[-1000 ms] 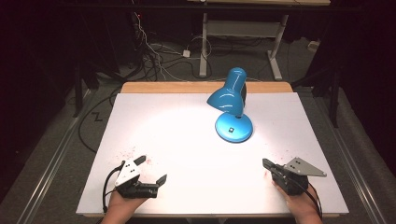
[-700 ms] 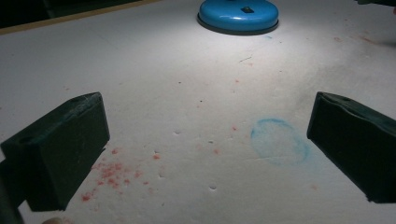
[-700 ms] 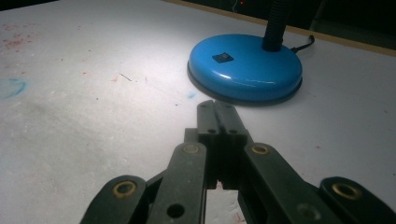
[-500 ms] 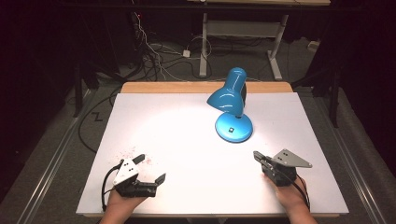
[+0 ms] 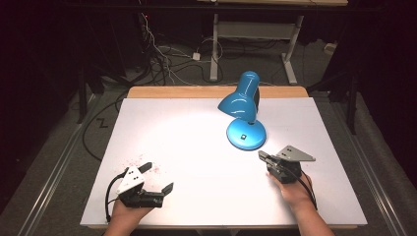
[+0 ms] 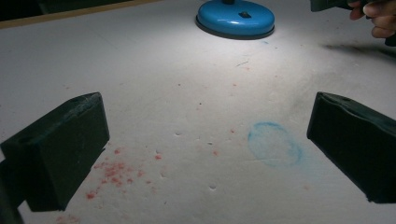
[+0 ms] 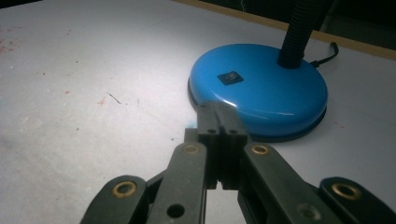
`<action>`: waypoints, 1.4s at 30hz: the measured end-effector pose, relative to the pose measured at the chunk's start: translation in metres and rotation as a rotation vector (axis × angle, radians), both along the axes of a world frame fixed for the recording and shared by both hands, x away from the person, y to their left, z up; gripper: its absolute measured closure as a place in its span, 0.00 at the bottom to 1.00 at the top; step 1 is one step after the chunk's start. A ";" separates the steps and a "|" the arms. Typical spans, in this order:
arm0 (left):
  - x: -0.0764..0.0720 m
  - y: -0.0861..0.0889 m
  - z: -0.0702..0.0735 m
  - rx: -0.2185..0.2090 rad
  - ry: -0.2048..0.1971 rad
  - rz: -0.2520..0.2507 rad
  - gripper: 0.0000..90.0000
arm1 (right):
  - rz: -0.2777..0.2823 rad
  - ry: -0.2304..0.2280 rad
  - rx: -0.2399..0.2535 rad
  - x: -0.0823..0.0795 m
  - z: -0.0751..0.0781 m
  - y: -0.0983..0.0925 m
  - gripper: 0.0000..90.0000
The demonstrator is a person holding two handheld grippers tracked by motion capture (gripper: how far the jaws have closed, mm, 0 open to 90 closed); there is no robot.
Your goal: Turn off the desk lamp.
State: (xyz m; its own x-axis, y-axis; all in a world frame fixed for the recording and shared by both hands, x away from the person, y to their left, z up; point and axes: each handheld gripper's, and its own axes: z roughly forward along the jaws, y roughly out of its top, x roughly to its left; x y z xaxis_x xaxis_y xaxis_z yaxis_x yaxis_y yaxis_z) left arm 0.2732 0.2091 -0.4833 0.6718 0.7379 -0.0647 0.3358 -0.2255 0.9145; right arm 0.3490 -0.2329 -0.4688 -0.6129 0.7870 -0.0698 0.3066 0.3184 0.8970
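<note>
Right gripper (image 5: 260,155): my jaws pressed together, empty, now closer to the lamp base (image 5: 246,133) than a second ago.
Switch (image 7: 230,77): on top of lamp base, just ahead of my tips.
Meaning: likely approach to press switch.
Left gripper (image 5: 158,178): jaws wide, well apart from lamp base.

1 blue lamp (image 5: 244,116); 2 grippers; 1 table (image 5: 177,147)

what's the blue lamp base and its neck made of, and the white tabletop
Round blue lamp base: probably painted metal or hard plastic; its gloss shows a bright highlight near the front rim. Black ribbed neck: corrugated rings suggest flexible metal or plastic tubing. White tabletop: matte and soft-looking, perhaps foam board or paper covering, judging by small dents and red and blue stains.
</note>
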 end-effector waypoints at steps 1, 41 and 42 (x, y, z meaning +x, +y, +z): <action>0.000 0.000 0.000 0.002 0.000 0.001 0.00 | -0.001 0.003 0.004 0.002 0.000 0.002 1.00; 0.001 0.004 -0.003 -0.012 0.011 -0.001 0.00 | -0.038 0.041 -0.007 0.071 0.006 0.035 1.00; 0.000 0.004 -0.003 -0.012 0.010 -0.001 0.00 | -0.037 0.039 -0.008 0.073 0.006 0.035 1.00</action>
